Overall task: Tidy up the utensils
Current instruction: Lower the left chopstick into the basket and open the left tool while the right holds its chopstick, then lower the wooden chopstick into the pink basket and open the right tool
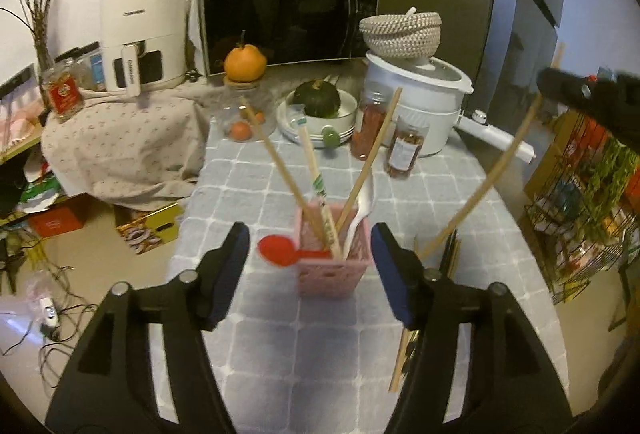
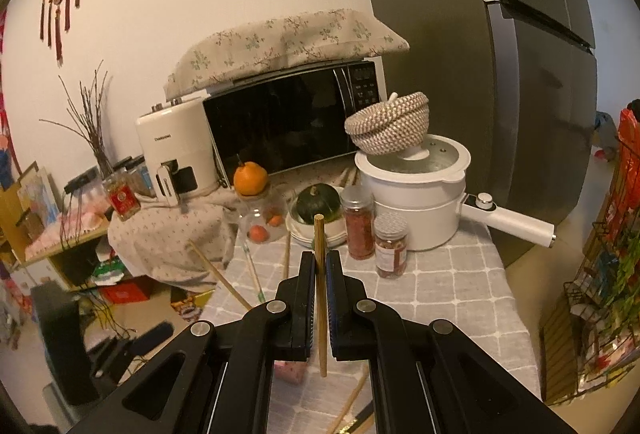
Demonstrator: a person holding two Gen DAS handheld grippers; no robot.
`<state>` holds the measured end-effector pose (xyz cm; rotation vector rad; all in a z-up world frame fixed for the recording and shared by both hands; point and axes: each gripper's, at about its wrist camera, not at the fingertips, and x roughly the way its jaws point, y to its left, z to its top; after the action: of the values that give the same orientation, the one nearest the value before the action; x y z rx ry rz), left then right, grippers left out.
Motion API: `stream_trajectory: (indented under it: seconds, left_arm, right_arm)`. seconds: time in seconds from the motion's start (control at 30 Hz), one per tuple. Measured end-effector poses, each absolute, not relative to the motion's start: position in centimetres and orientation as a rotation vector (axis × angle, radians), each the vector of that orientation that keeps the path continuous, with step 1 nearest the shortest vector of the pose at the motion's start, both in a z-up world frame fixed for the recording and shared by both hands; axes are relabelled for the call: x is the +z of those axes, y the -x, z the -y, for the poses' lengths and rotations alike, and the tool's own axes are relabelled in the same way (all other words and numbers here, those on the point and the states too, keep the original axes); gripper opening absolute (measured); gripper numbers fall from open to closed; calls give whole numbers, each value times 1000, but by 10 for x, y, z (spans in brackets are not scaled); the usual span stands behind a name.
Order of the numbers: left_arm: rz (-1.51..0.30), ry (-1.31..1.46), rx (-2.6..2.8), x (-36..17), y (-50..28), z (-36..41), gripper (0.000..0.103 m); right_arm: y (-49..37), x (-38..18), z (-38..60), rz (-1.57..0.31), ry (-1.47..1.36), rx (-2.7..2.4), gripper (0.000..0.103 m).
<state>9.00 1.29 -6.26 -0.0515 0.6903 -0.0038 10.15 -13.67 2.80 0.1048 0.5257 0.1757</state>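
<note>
A pink slotted holder (image 1: 334,274) stands on the grey checked tablecloth (image 1: 280,346), just beyond my left gripper (image 1: 312,268), which is open with nothing between its blue pads. In the holder are two bare chopsticks (image 1: 280,166), a paper-wrapped one (image 1: 316,174), a white spoon (image 1: 362,206) and a red spoon (image 1: 276,250). More loose chopsticks (image 1: 402,358) lie on the cloth beside my right finger. My right gripper (image 2: 320,262) is shut on a wooden chopstick (image 2: 320,234) held upright above the holder (image 2: 290,370). In the left wrist view that gripper (image 1: 588,90) is blurred at upper right, with its chopstick (image 1: 480,190) slanting down.
Two spice jars (image 1: 404,150), stacked bowls with a green squash (image 1: 318,100), a glass jar topped by an orange (image 1: 245,64) and a white pot (image 1: 420,94) with a woven basket crowd the table's back. Behind are a microwave (image 1: 288,14) and an air fryer (image 1: 140,34). A wire rack (image 1: 588,202) stands to the right.
</note>
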Motion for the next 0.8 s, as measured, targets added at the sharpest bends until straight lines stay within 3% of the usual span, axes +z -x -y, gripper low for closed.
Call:
stream_trajectory:
  seconds: [0.2, 0.8]
  left_arm:
    - [-732, 1, 12, -66, -78, -18, 80]
    - [-832, 9, 13, -86, -77, -41, 83]
  right_arm:
    - [-106, 38, 129, -502, -112, 193, 5]
    - [-147, 23, 90, -534, -155, 279, 5]
